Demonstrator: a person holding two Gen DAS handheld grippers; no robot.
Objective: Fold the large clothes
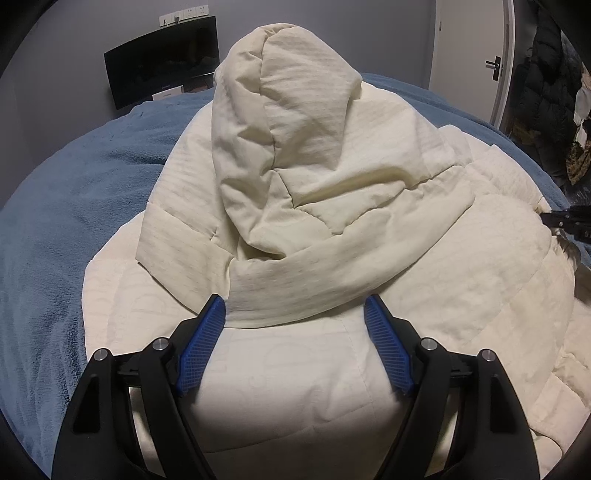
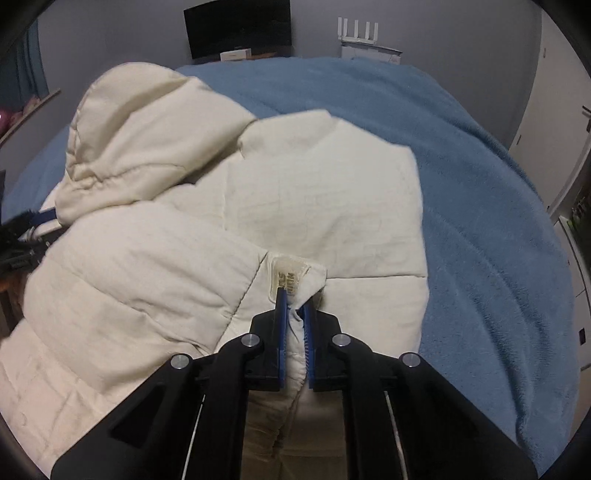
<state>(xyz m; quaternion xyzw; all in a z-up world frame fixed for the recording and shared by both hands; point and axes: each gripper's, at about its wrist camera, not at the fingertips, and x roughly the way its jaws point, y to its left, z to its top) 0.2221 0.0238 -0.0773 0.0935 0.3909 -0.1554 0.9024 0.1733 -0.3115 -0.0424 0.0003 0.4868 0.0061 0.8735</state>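
A cream padded hooded jacket point(image 1: 332, 229) lies on a blue blanket point(image 1: 92, 192). Its hood point(image 1: 284, 110) stands up in front of my left gripper point(image 1: 295, 306). The left gripper is open, its blue pads either side of a folded band of the jacket, not closed on it. In the right wrist view the jacket point(image 2: 166, 258) fills the left and middle, hood point(image 2: 140, 140) at upper left. My right gripper point(image 2: 293, 302) is shut on the jacket's edge near a small sewn label point(image 2: 290, 273). The right gripper also shows at the left view's right edge point(image 1: 569, 218).
The blue blanket point(image 2: 480, 221) covers the bed to the right. A dark monitor point(image 1: 162, 59) stands beyond the far edge. A white door point(image 1: 472, 48) and hanging dark coats point(image 1: 546, 92) are at the right. A white router point(image 2: 360, 33) sits at the far wall.
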